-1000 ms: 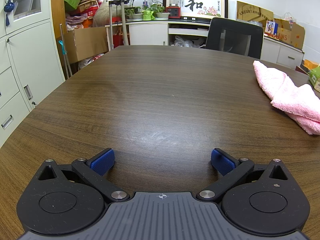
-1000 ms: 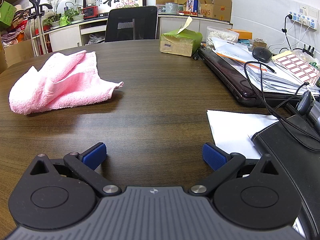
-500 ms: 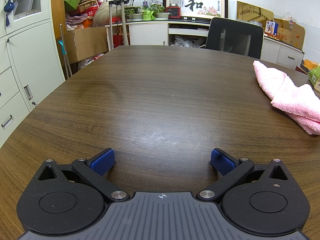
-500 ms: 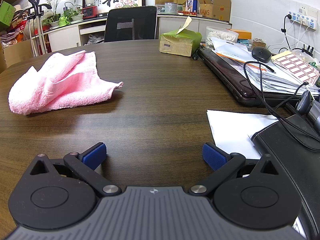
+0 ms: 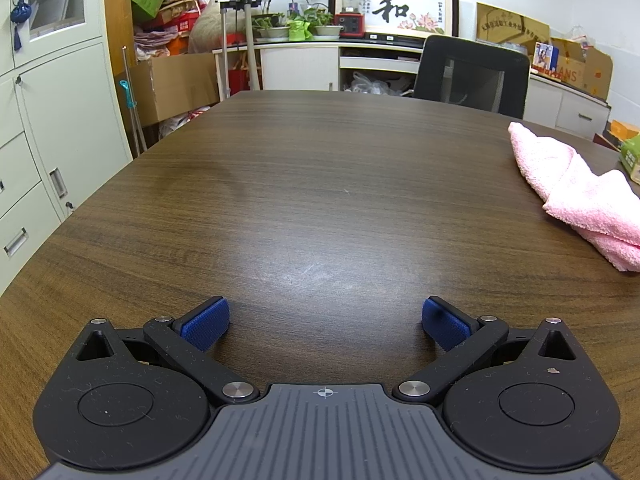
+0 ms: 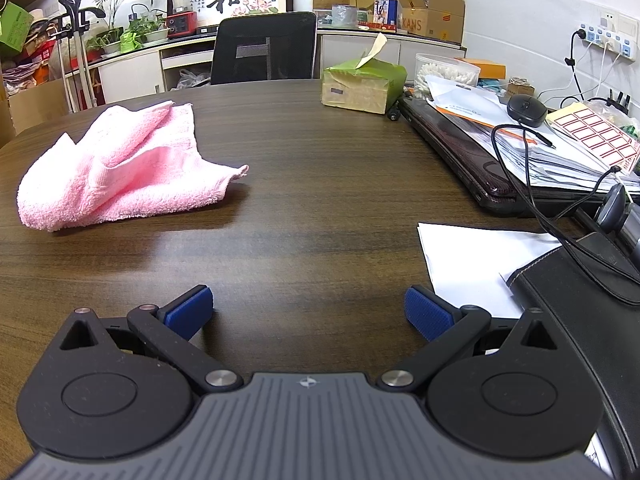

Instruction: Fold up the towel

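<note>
Nothing folded yet: the pink towel (image 6: 116,168) lies crumpled on the dark table (image 6: 320,184), ahead and to the left of the right hand-held gripper (image 6: 308,312), and far off to the right of the left hand-held gripper (image 5: 325,324). Both sit low over bare wood, jaws spread wide, holding nothing. The towel's long axis slants away from the right one, which looks nearer.
</note>
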